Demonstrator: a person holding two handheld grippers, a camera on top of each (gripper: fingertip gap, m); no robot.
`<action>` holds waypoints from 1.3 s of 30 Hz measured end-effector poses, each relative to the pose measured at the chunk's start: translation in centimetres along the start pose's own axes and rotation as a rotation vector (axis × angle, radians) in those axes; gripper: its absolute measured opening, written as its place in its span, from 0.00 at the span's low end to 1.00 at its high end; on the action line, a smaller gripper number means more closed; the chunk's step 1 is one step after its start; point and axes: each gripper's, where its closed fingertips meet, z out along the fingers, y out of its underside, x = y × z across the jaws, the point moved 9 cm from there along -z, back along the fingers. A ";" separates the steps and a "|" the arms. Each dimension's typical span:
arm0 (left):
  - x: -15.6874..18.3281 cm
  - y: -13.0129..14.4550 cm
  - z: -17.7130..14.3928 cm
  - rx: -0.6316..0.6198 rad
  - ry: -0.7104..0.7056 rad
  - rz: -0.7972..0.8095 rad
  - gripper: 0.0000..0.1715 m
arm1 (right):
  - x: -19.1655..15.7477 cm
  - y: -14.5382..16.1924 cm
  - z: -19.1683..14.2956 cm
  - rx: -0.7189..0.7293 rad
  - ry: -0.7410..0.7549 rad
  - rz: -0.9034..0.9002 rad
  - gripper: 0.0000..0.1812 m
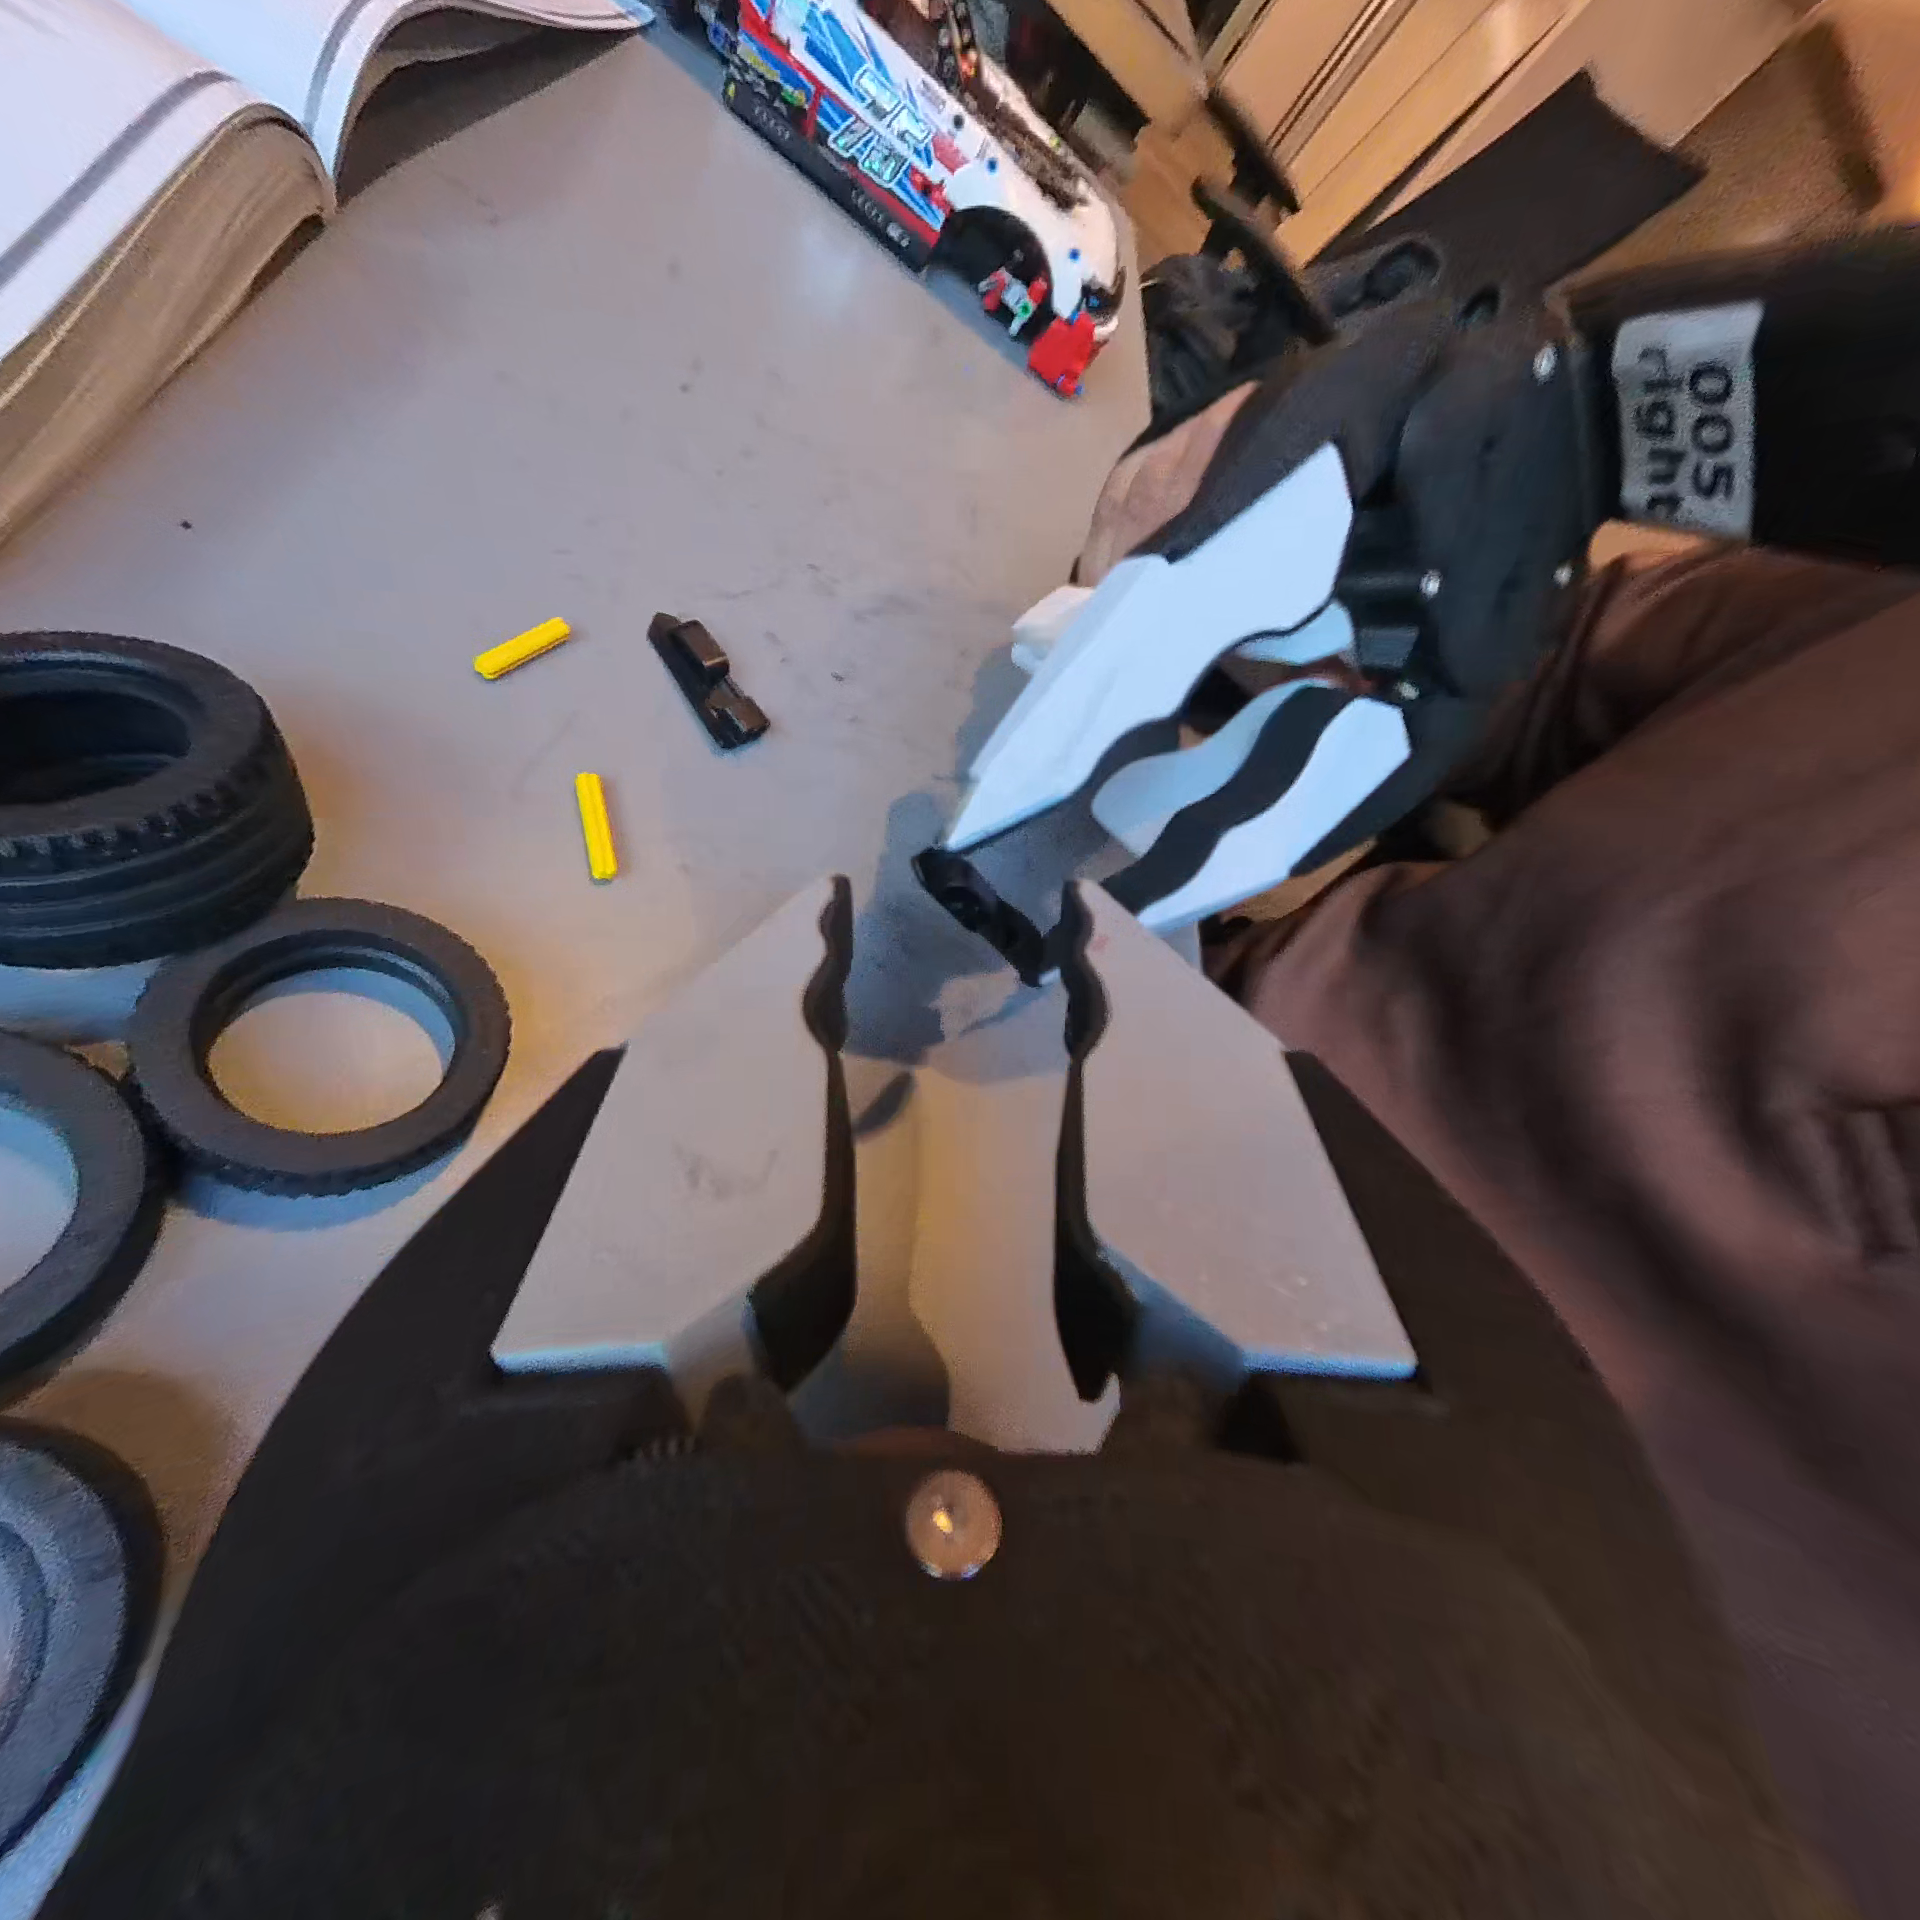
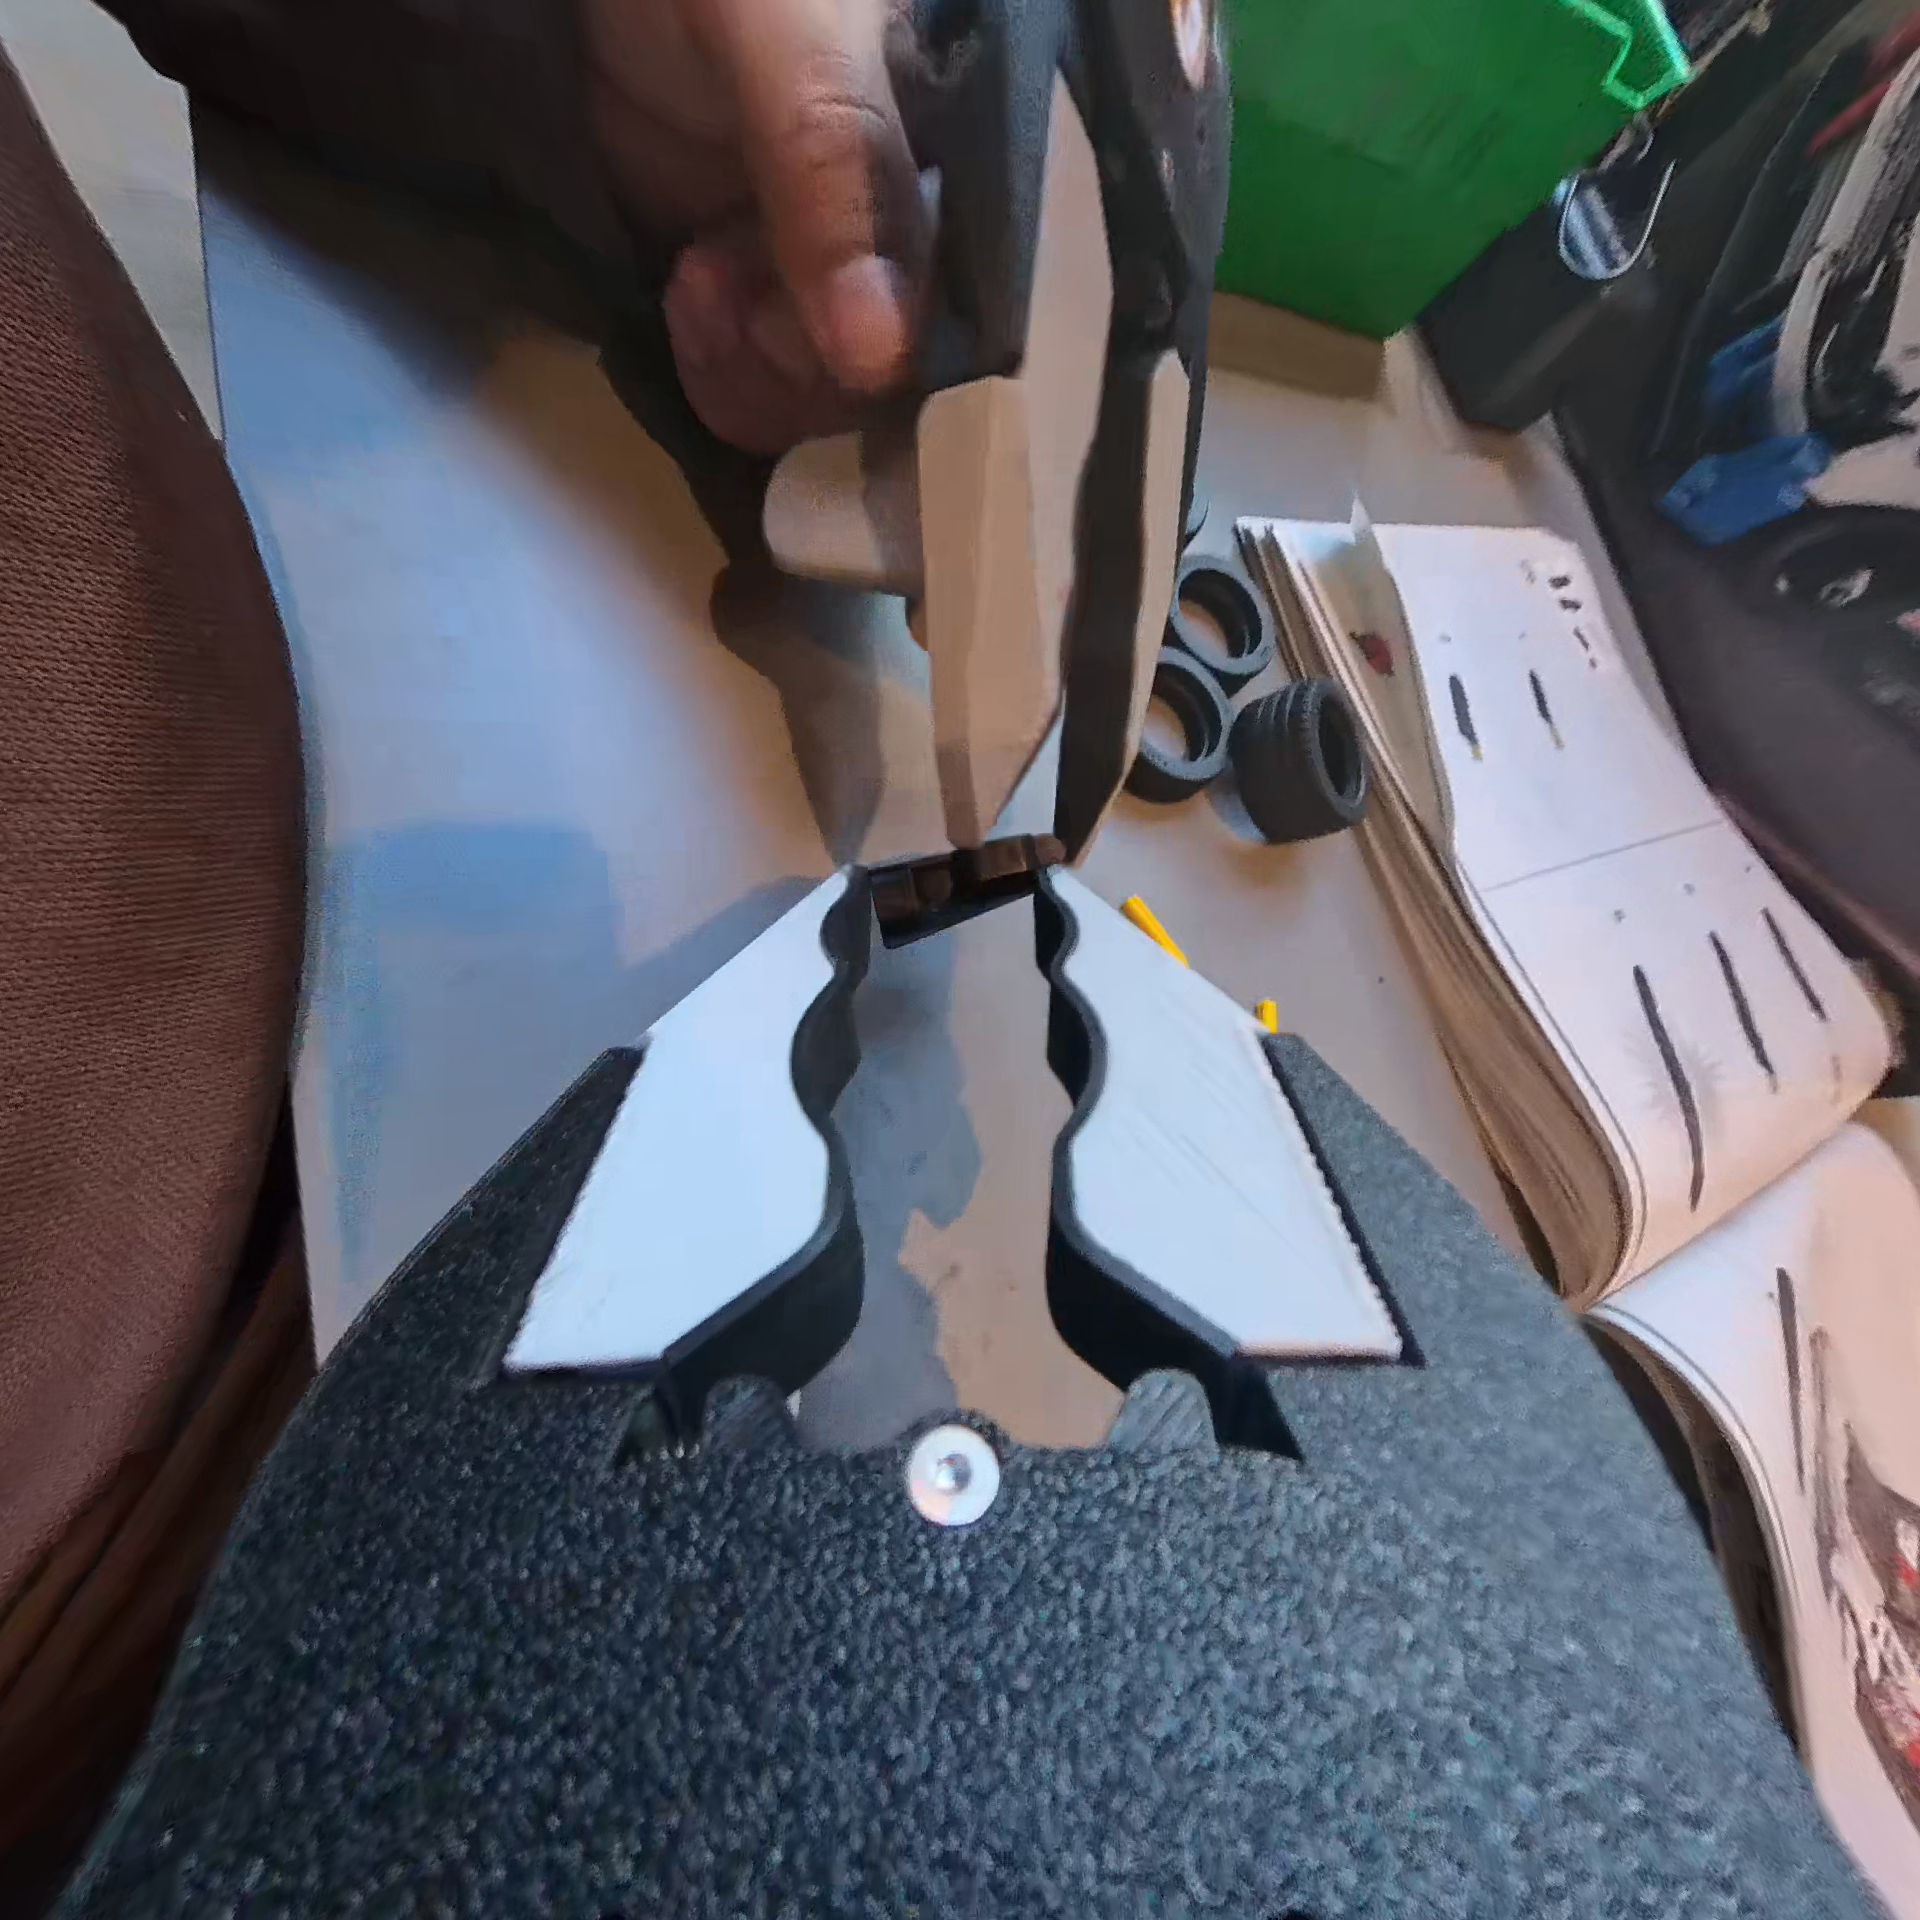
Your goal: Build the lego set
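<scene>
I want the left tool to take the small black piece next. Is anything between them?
Nothing visible stands between: the left tool is open with the black piece at its tips, though the right tool holds the piece's far end.

Grey floor [image 1: 623,416]: smooth, scuffed, dark specks, warm light patches.
Green plastic bin [image 2: 1403,156]: far side, right of centre, standing on floor.
Black mat [image 1: 1538,177]: far right, flat on floor.
Pale cabinet fronts [image 1: 1403,62]: behind mat, far edge.
Brown fabric [image 1: 1558,1143]: person's clothing, fills near right; in rt wrist view along left edge.
</scene>
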 end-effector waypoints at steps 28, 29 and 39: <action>4.4 4.8 -0.8 -0.196 -0.252 0.981 0.13 | 0.8 2.2 0.7 0.025 -0.233 0.280 0.17; 4.5 4.9 -0.9 -0.204 -0.255 0.969 0.14 | 0.7 2.2 0.8 0.018 -0.240 0.275 0.17; 3.9 5.4 -2.4 -0.231 -0.473 0.588 0.19 | 1.7 2.4 1.1 -0.081 -0.183 0.227 0.16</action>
